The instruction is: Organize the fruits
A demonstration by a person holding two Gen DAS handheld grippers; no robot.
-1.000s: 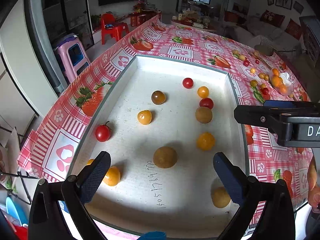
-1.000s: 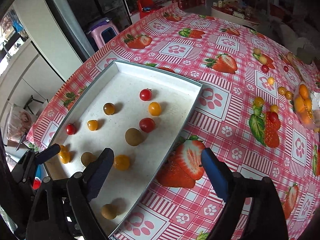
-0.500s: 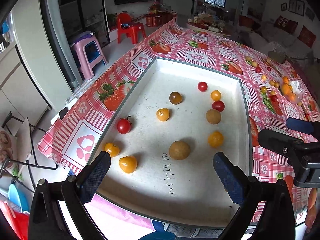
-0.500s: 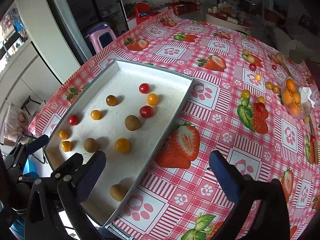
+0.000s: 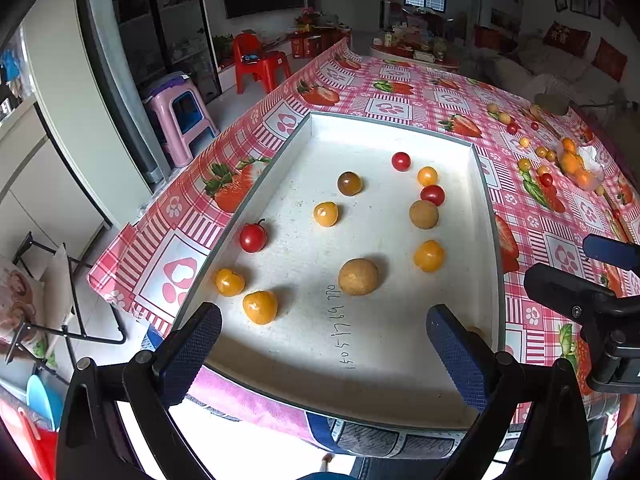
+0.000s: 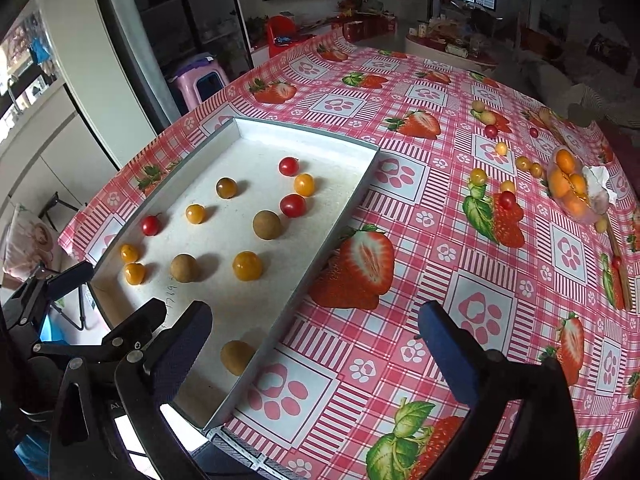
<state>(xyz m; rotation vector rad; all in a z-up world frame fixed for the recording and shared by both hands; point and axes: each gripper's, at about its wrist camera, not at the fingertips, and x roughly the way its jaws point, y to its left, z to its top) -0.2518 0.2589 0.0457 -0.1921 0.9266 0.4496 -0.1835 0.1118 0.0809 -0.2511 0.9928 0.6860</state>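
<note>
Both grippers, left gripper and right gripper, are hanging wide open and empty near the tray, which is already holding a dozen fruits; others are waiting on the tabletop.

The tablecloth is pink-and-white check printed with red strawberries, green leaves and pink paw prints. On it sits a white tray with a grey rim, holding red, orange-yellow and tan-brown fruits, one of them dark, perhaps greenish-brown. Beyond stand a pink stool and a red chair. The gripper pads look dark blue.
</note>
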